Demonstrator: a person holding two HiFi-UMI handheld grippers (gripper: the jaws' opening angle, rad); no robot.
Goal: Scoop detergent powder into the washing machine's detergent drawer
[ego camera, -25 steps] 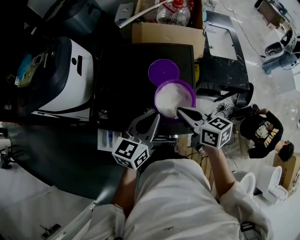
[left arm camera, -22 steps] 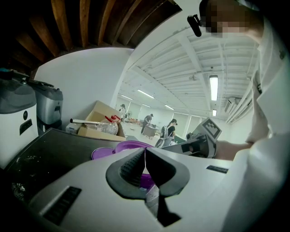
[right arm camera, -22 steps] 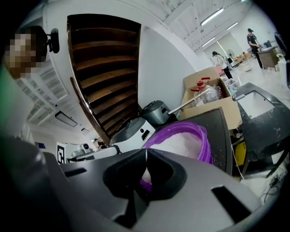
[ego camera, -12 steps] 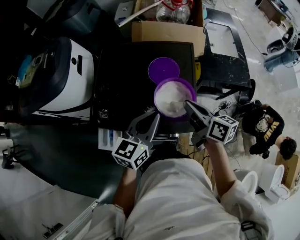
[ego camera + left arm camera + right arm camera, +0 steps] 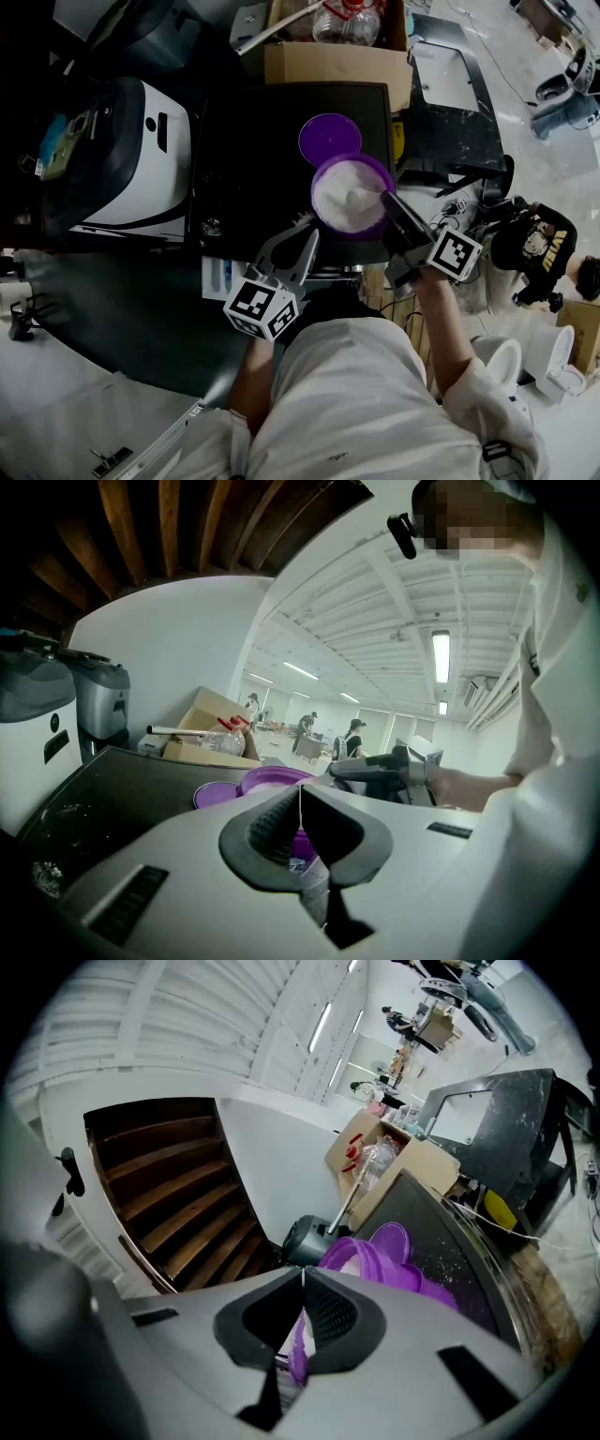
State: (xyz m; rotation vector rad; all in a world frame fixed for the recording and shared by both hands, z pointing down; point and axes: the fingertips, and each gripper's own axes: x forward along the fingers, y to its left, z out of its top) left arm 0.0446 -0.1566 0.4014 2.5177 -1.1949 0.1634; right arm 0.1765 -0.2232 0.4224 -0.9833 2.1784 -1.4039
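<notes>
Filling purple tub [image 5: 327, 168], white powder [image 5: 347, 200]

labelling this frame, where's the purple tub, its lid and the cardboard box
purple tub [image 5: 381, 170]: head view, upper right of its rim.
purple lid [image 5: 329, 138]: head view, middle of its flat top.
cardboard box [image 5: 333, 66]: head view, its front wall.

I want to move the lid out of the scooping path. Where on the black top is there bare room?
The left half of the black top is bare, from the white appliance to the purple lid, back to the cardboard box. Crowded at right front: lid, powder tub, left gripper, right gripper.
</notes>
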